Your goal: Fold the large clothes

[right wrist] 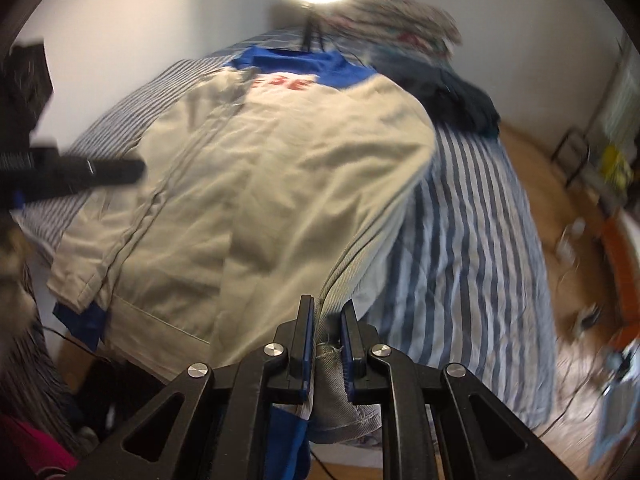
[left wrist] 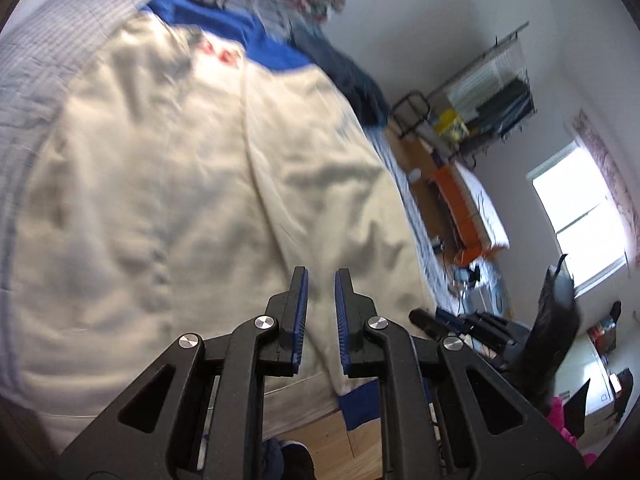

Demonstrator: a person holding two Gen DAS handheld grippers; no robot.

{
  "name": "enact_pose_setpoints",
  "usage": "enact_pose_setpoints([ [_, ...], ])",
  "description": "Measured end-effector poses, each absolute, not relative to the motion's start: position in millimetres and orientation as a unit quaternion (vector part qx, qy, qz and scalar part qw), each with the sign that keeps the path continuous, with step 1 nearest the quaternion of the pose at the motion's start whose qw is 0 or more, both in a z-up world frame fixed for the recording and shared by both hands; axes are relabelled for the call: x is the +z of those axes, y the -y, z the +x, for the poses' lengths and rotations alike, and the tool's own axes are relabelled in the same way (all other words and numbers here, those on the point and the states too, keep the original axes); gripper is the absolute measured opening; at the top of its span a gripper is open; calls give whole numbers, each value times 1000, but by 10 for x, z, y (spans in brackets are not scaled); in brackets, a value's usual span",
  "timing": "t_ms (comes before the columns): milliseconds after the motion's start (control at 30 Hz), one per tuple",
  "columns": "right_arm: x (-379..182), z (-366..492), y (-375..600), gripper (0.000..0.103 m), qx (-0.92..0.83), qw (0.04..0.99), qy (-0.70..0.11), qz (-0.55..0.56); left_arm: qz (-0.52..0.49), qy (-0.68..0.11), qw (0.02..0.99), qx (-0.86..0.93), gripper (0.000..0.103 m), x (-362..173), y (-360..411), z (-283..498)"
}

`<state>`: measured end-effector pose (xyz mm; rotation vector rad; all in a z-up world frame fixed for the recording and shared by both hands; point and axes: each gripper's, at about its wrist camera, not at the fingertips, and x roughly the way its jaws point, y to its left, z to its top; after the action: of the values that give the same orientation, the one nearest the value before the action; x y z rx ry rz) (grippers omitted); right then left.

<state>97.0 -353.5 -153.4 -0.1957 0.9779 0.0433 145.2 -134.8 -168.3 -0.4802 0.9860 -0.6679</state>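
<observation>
One large beige jacket [right wrist: 256, 184] with blue collar and cuffs lies spread over the bed [right wrist: 472, 240], whose sheet is striped blue and white — red lettering shows just below the collar. The right tool [right wrist: 327, 340] is clenched on a bunched fold of the jacket's hem or sleeve edge, beige cloth pinched between its blue pads. The left tool [left wrist: 321, 300] hovers over the jacket's lower part, its fingers parted with nothing between them. A dark heap of clothes [right wrist: 452, 92] sits at the far end of the bed — beside it a patterned pillow [right wrist: 404, 20], blurred.
</observation>
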Motion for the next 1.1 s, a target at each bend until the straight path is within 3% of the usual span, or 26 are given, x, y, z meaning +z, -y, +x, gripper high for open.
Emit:
enact_pose_setpoints([
  [300, -1469, 1015, 2565, 10, 50, 867, -442, -222, -288, -392, 834, -260, 11, -1394, 276, 1375],
  [600, -1952, 1255, 1723, 10, 115, 826, -477, -277, -327, -381, 836, -222, 11, -1552, -371, 1291],
  [833, -2260, 1432, 1725, 11, 155, 809, -528, -207, -336, -383, 838, -196, 11, -1658, -582, 1240],
  [1000, -2140, 1414, 1963, 27, 205, 808, -538, -124, -320, -394, 837, -206, 11, -1689, -445, 1252],
  [1100, -1948, 1347, 2175, 31, 234, 815, -526, -67, -303, -402, 836, -218, 11, -1692, -290, 1251],
])
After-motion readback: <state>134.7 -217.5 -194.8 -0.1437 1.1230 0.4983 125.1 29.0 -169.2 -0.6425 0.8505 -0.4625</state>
